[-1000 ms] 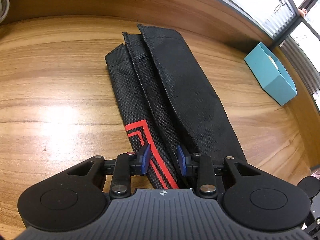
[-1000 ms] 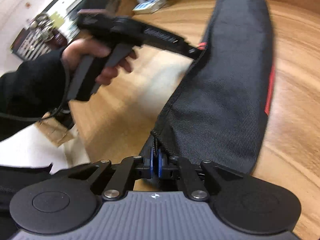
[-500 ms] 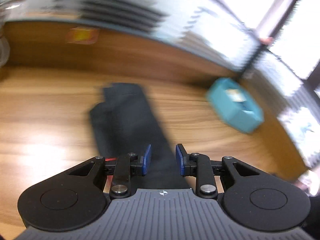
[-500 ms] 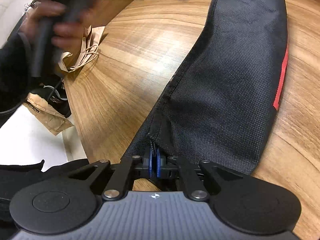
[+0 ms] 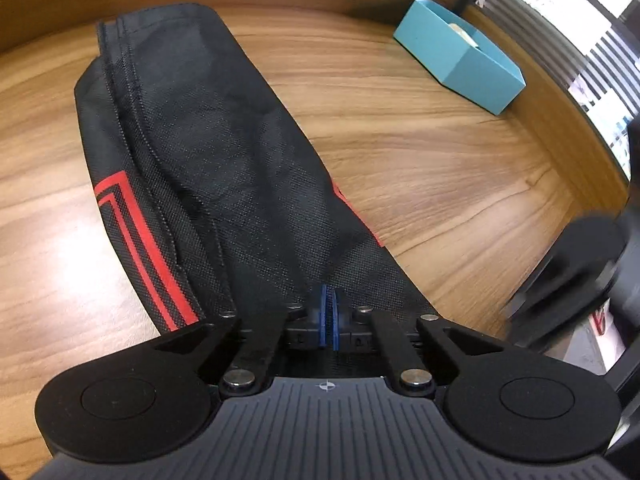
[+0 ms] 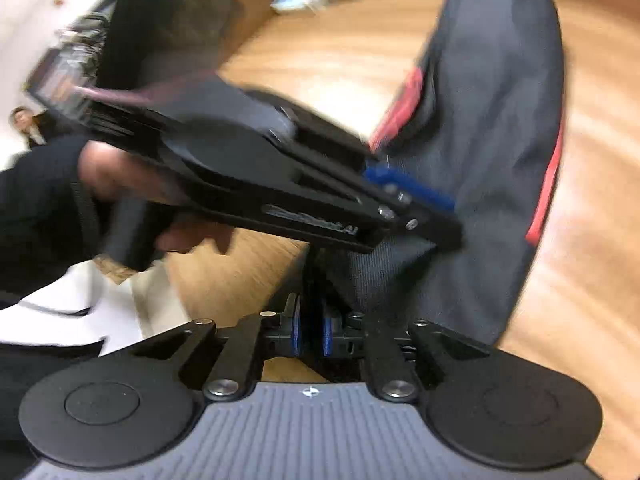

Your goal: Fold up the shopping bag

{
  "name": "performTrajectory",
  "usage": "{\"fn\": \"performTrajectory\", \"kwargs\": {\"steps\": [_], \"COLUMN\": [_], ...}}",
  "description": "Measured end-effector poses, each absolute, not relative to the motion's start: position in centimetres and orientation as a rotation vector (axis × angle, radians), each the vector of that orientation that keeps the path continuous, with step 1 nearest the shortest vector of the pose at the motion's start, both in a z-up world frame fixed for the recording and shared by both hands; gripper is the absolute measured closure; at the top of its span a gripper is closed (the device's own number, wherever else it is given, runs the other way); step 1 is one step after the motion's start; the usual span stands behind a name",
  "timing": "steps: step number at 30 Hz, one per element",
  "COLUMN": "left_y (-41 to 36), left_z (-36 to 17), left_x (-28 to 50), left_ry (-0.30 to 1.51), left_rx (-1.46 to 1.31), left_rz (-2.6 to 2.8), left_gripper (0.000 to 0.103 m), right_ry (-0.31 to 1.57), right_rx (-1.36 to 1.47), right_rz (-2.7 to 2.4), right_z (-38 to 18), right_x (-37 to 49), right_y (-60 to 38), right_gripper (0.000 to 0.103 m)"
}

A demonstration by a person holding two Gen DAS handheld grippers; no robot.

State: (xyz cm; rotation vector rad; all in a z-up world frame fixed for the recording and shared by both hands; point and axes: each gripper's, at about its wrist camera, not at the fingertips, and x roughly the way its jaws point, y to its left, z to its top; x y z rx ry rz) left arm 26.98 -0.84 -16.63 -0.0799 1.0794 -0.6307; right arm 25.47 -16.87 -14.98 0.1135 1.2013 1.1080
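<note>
Two tools, left tool [image 5: 328, 312] clamping bag [image 5: 208, 136]

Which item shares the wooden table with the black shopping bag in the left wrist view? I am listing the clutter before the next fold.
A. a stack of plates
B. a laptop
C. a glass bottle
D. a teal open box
D: a teal open box sits on the wooden table beyond and to the right of the black shopping bag, apart from it.

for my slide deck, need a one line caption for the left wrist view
Left gripper shut on the near end of the folded black shopping bag on a wooden table.
</note>
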Motion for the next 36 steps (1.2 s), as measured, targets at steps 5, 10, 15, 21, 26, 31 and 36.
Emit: {"fn": "performTrajectory", "kwargs": {"steps": [5,10,15,21,26,31,36], "left_y": [-1.7,-1.2,0.3,0.3,0.4,0.3,1.2], "left_z": [-16.4,-16.2,-16.6,-16.6,-16.6,-16.6,-16.5], "left_x": [26.4,26.6,26.5,26.8,27.0,27.1,27.4], "left_ry": [1.053,1.082,1.1,1.128,1.134,1.131,1.131], "left_rx": [-0.048,-0.016,-0.058,-0.077,-0.09,-0.1,-0.177], "left_rz": [-0.637,-0.7,-0.743,-0.761,-0.762,-0.766,-0.711], "left_gripper": [0.098,0.099,0.1,0.101,0.101,0.101,0.096], "right_ry": [1.176,1.268,1.306,1.246,1.196,1.22,1.287], "right_rx": [0.205,0.275,0.278,0.212,0.161,0.12,0.126], "right_rz": [1.066,1.031,1.04,1.029,1.009,1.031,1.115], "right_z": [-14.4,-18.9,-22.5,-22.4,-21.8,-21.7,-22.1], "right_x": [28.9,33.6,38.2,47.7,52.9,50.2,42.1], "right_y": [-19.9,-19.3,-16.9,-13.9,-10.8,-9.8,-10.9], "right_gripper": [0.094,0.1,0.103,0.103,0.103,0.103,0.103]}}
